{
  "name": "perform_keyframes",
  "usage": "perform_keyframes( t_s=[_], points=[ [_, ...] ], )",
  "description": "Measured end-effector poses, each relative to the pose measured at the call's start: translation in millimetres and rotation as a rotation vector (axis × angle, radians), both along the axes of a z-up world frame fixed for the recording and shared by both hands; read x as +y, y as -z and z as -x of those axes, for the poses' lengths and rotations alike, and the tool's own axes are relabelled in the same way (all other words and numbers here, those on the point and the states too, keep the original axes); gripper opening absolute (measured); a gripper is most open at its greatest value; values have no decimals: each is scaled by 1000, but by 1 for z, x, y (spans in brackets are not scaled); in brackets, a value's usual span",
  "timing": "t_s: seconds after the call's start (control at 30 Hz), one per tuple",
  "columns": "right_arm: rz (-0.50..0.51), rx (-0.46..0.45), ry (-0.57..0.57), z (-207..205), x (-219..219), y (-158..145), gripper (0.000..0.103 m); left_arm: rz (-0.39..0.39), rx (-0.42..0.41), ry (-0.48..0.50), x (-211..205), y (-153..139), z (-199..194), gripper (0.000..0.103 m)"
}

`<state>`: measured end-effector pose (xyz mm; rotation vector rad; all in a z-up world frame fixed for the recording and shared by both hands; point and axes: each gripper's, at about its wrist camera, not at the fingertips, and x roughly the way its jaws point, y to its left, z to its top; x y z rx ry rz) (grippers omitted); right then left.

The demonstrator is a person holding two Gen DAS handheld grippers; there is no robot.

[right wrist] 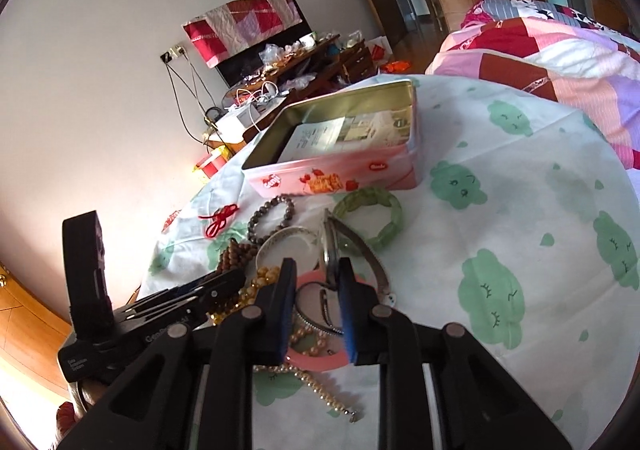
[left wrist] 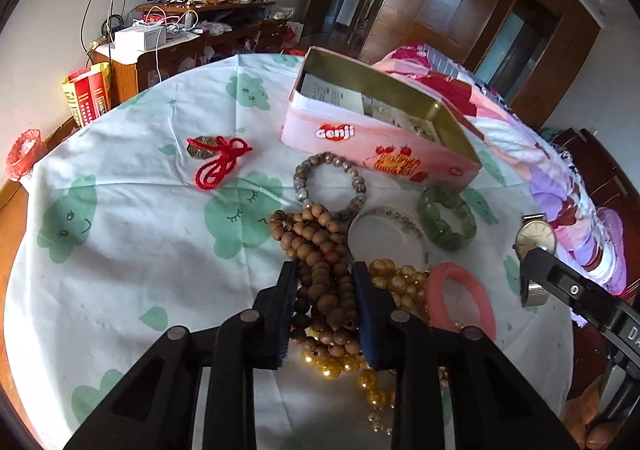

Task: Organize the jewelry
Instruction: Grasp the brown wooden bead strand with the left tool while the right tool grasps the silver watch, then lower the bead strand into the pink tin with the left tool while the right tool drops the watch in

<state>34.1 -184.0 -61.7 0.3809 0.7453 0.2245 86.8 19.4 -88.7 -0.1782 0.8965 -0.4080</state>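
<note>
Brown wooden bead strand [left wrist: 320,270] is clamped in the left claw [left wrist: 325,270] over the worktop [left wrist: 120,250]; silver wristwatch [right wrist: 334,250] is pinched in the right claw [right wrist: 314,270]. Risk judged: tangled gold beads [left wrist: 396,282] dragged along, missing the open pink tin [left wrist: 372,129].

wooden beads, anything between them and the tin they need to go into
Yes. The left hand-held gripper straddles the wooden beads, and the grey bead bracelet lies on the cloth directly between them and the open pink tin. The tin's near wall must also be cleared.
</note>
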Motion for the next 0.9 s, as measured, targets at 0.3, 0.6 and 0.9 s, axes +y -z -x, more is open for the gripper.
perform_keyframes(
  t_s=[0.3, 0.6, 0.9],
  points=[
    [-11, -68, 36, 0, -17, -17, 23, 24, -236, 20, 4, -50, 19, 22],
    [-17, -164, 74, -56, -32, -43, 23, 45, -320, 36, -19, -77, -31, 22],
    [-48, -96, 66, -141, -31, -13, 23, -35, -270, 55, -62, -49, -102, 22]
  ],
)
